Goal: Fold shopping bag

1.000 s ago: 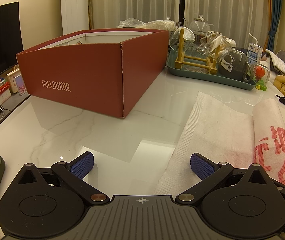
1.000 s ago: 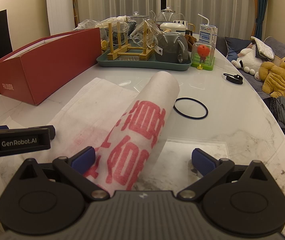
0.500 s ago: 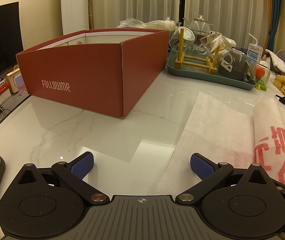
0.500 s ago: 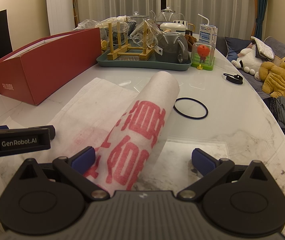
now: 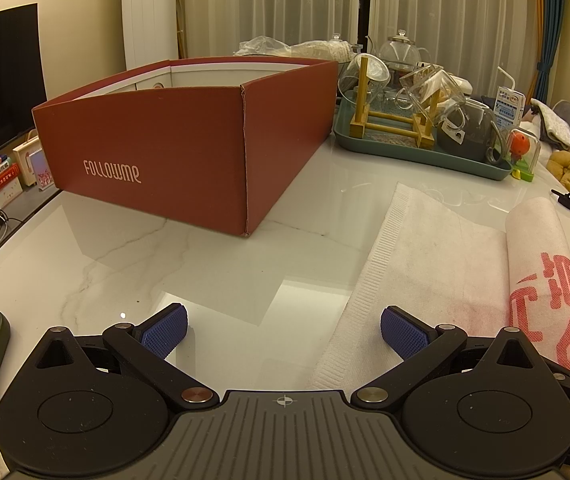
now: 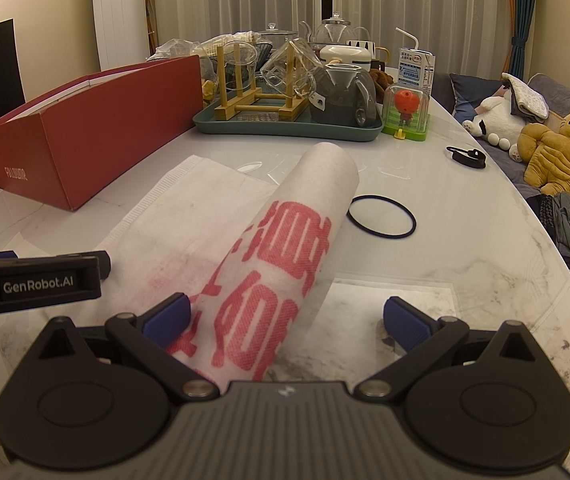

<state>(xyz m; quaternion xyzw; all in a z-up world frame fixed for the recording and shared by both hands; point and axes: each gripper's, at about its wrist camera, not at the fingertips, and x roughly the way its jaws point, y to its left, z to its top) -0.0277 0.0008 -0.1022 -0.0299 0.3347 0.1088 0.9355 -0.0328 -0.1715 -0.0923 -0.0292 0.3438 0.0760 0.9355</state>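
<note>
1. Two blue-padded fingers of the left gripper [image 5: 283, 330] stand wide apart and hold nothing in the left wrist view, low over the glossy white marble table [image 5: 189, 264]. The white non-woven shopping bag with red printed characters [image 5: 481, 264] lies to the right of this gripper: a flat panel spread on the table, with a rolled part along its right side. By my reading the fold is partly made, since one side is rolled over while the ribbed left edge lies flat and unfolded.
2. Hidden in this view: the bag's near end runs under the gripper body, and its right side is cut by the frame. The open dark red cardboard box [image 5: 189, 148] stands far left, well apart from the bag.
3. In the right wrist view the right gripper [image 6: 285, 318] is also spread wide, gripping nothing; the rolled part [image 6: 285, 256] lies between its fingers, close against the left one. Contact I cannot confirm.
4. What remains, I judge, is rolling across the flat panel and perhaps binding with the thin dark elastic ring [image 6: 381, 216] just right of the roll. The roll's near end is hidden beneath the gripper.
</note>
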